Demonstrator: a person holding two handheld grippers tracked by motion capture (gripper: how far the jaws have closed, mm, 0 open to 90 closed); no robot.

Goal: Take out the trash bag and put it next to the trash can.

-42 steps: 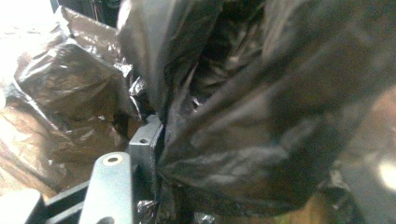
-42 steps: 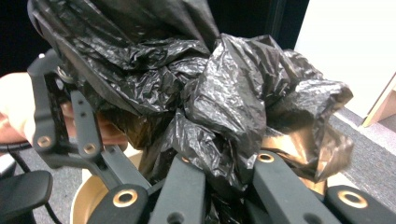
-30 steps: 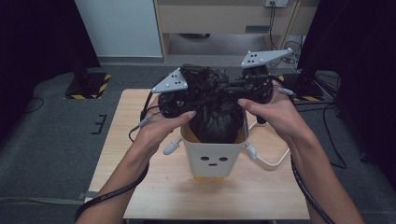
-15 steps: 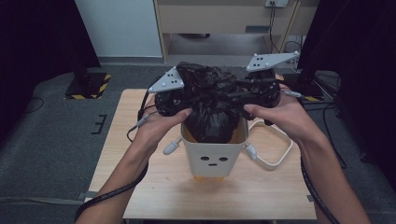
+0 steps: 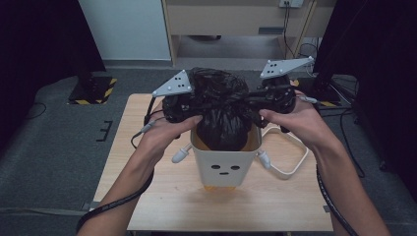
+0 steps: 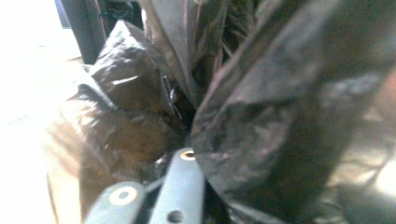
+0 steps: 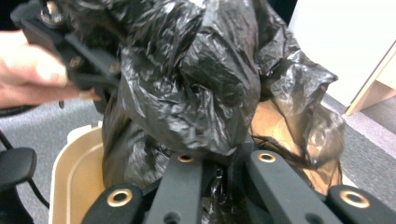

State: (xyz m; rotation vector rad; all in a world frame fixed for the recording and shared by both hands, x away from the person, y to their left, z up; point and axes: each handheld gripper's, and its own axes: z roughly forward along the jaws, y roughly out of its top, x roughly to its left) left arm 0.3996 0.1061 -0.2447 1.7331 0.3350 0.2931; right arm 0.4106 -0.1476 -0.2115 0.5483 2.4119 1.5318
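A black plastic bag lines a small cream bin with a face drawn on it, and its bunched top rises above the rim. My left gripper pinches the bag's top from the left; its jaws have just eased open a little with the bag still pressed between them. From the right, my right gripper has just closed on the crumpled bag. In the right gripper view the plastic is caught at my right gripper, above the bin's rim. The left gripper is opposite.
The bin stands mid-way on a light wooden table. A white cable loop lies to the bin's right. Grey carpet surrounds the table, with a black stand on a hazard-striped base at the far left and a cabinet behind.
The right hand has shifted slightly at the bag's top. The left hand has stayed where it was. The bag stays bunched between the two grippers over the bin.
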